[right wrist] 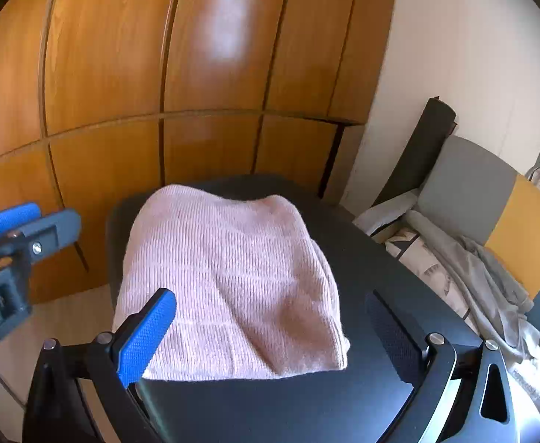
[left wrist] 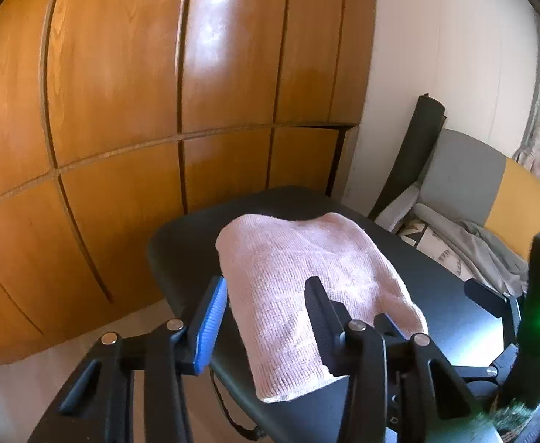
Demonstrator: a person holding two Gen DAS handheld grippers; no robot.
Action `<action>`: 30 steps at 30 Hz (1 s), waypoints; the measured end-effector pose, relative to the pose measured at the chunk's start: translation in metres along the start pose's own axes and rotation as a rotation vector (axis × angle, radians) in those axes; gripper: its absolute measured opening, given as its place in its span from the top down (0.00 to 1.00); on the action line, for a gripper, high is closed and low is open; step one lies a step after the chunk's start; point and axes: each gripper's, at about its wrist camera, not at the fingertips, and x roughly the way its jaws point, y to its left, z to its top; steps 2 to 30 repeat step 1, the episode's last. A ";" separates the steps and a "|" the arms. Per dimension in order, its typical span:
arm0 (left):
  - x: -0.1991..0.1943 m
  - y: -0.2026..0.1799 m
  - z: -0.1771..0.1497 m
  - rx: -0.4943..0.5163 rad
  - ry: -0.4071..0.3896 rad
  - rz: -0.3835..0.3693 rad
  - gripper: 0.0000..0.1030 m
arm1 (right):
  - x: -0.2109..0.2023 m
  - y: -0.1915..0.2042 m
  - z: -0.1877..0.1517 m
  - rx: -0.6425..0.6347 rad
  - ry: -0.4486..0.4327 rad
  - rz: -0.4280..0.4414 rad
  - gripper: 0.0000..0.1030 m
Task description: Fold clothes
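Left tool [left wrist: 266,317] part open, fingers astride the near left edge of the folded pink knit [left wrist: 307,288], pads not pressing it, nothing gripped. Right tool [right wrist: 277,336] wide open, empty, blue pad [right wrist: 148,336] over the knit's near left corner, other finger [right wrist: 392,336] off to the right above bare bench [right wrist: 344,398]. Knit lies flat in a folded bundle mid-bench, near edge set back from the bench's near edge, far edge close to the far rim. Bare bench strip right of the knit. Wooden wardrobe [right wrist: 159,74] close behind and left. Chair with grey cloth [right wrist: 484,265] heaped on it crowds the right side.
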 end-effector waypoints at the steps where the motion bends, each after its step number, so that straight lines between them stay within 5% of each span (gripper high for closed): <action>1: -0.001 -0.001 -0.001 0.010 -0.005 0.005 0.58 | 0.000 0.000 -0.001 -0.001 0.004 0.001 0.00; 30: -0.001 -0.001 -0.001 0.010 -0.005 0.005 0.58 | 0.000 0.000 -0.001 -0.001 0.004 0.001 0.00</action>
